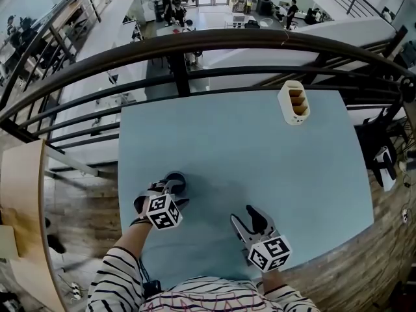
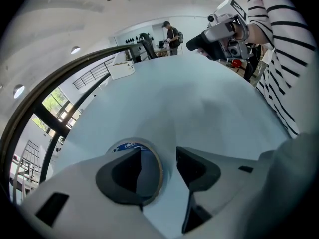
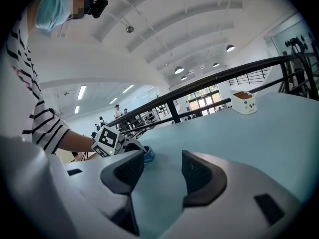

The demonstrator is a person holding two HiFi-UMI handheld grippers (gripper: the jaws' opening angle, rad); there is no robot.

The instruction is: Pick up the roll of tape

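- Lying flat on the light blue bench (image 1: 260, 155), the round roll of tape (image 2: 152, 166) with a blue printed top and a tan edge sits on the left part, near the person's side.
- The left gripper (image 2: 169, 168) is right at the roll of tape, and its white and dark grey fingers (image 2: 197, 171) are open.
- One finger covers the hole in the middle of the roll. The other finger is outside the roll, so the roll's wall stands between the two.
- A thin strip of bench shows between the tan edge and the outside finger, so the fingers are not squeezing the roll.
- In the head view, the left gripper (image 1: 170, 186) points away from the person, with its black-and-white marker cube (image 1: 162, 212) on top.
- In the right gripper view, a bit of the blue roll (image 3: 148, 155) peeks out just beside the left gripper (image 3: 130, 146).
- The right gripper (image 3: 164, 171) has its fingers open too, with only bare bench between them.
- In the head view, the right gripper (image 1: 246, 218) is close to the near edge, apart from the left gripper and the roll.
- A white box with brown slots (image 1: 294, 103) stands at the far edge, well apart from both grippers.
- A dark metal rail (image 1: 195, 44) curves past the far side of the bench.
- A black-and-white striped sleeve (image 1: 117, 272) covers the person's left arm.
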